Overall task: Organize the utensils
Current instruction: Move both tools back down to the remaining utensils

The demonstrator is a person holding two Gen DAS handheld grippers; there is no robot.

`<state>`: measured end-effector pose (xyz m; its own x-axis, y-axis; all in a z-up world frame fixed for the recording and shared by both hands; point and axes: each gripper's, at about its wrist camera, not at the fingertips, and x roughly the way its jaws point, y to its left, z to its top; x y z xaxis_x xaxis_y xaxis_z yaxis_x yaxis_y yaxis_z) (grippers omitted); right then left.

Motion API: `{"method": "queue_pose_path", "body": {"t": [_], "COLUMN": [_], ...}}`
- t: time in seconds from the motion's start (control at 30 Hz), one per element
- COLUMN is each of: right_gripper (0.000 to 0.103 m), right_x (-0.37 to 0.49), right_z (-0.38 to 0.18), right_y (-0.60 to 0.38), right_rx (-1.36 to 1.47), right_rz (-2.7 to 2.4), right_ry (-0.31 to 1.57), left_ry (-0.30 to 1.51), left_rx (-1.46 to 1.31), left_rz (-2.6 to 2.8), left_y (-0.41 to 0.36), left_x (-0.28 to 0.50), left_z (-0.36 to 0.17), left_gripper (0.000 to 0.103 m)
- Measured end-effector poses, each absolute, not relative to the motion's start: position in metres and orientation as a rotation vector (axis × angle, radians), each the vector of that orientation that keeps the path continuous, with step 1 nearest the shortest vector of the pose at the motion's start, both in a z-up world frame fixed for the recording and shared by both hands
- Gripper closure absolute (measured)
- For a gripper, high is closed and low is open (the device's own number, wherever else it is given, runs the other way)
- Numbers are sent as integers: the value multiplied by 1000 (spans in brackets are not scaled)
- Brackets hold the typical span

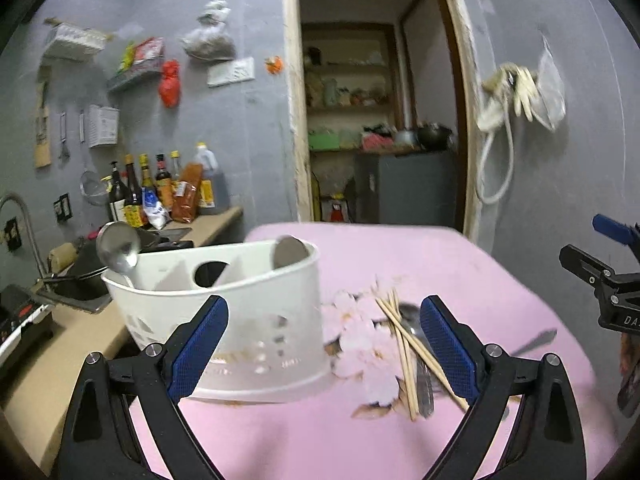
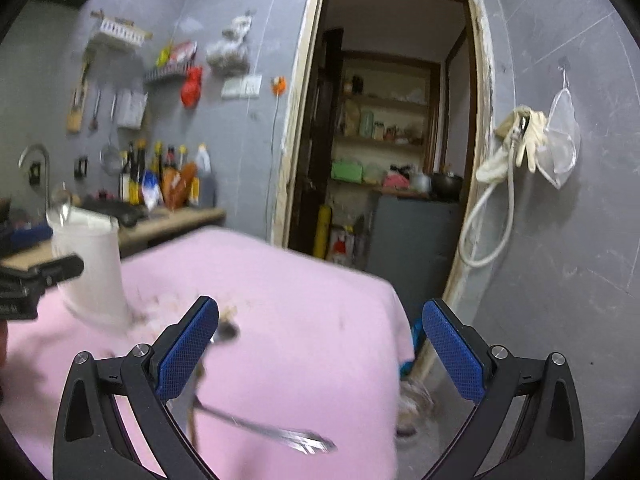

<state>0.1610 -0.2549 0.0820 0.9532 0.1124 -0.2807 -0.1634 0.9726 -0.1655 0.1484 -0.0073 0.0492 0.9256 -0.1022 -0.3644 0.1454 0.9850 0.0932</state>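
While both grippers' fingers (image 1: 208, 344) gape empty, chopsticks (image 1: 404, 344) lie beside the white caddy (image 1: 256, 312).

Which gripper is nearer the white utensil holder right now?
Left. The left gripper, open, faces the white utensil holder right ahead of its fingers. The right gripper, open, sits farther off, with the holder away to its left.

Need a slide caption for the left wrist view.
Open left tool faces a white utensil caddy and loose chopsticks on pink tablecloth.
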Motion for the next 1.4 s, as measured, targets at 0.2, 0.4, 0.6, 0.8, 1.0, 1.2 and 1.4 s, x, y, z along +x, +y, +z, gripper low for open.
{"method": "queue_pose_path", "body": {"t": [0.2,0.4,0.6,0.8,1.0,1.2,1.4], "right_gripper": [0,15,28,38,58,77,86], "right_x": [168,179,185,194,202,192,185], "right_z": [59,38,18,9,9,13,16], "right_y": [-267,-265,-250,-235,-227,-224,-224], "right_rx": [-236,-287,-375,-452,-446,-476,-441], "right_rz": [165,271,371,421,477,474,480], "right_ry": [417,579,695,737,794,814,846], "left_ry": [448,569,703,816,919,951,953], "left_rx": [185,220,222,167,105,11,-41], "left_rz": [-173,-244,-327,-393,-428,-435,-463], "left_y": [-29,-47,-60,-66,-67,-54,-40], "left_x": [162,178,196,217,236,247,243], "left_z": [34,16,-4,-17,-29,-29,-23], "left_gripper": [9,16,46,68,84,92,92]}}
